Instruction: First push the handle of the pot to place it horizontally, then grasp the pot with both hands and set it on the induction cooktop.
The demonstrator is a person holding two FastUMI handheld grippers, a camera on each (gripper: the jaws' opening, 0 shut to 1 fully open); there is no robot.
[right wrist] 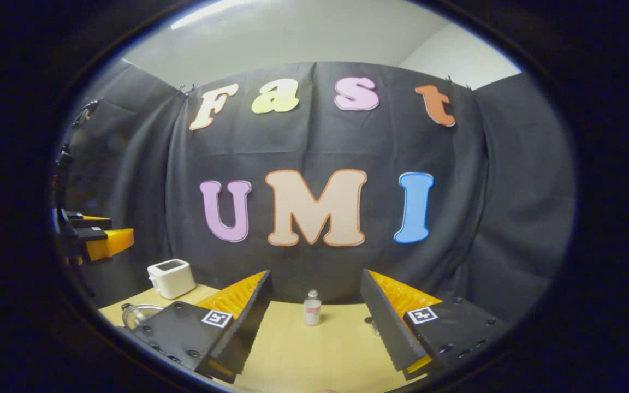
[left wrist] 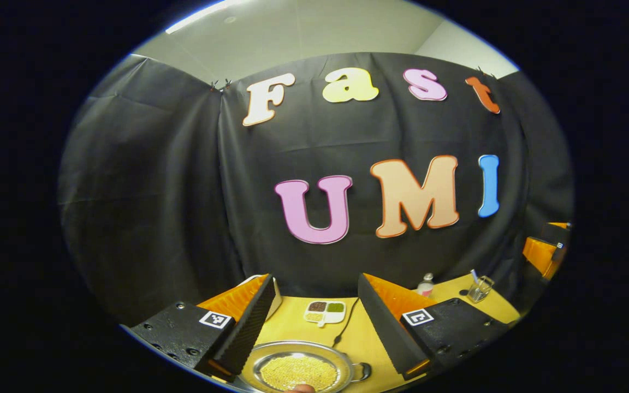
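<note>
A: Yellow tabletop (left wrist: pixel 298 322) under black cloth wall, left gripper view. Left gripper (left wrist: pixel 314 316) hung above it, jaws wide apart, holding nothing. Pot (left wrist: pixel 299 371) of yellow grains sat below between the fingers, one handle (left wrist: pixel 362 372) pointing right. Divided dish (left wrist: pixel 325 312) beyond; glass (left wrist: pixel 480 288) far right.

B: Right gripper view: right gripper (right wrist: pixel 314 319) likewise spread, empty. Small bottle (right wrist: pixel 311 308) between fingers, white toaster (right wrist: pixel 171 278) left.
</note>
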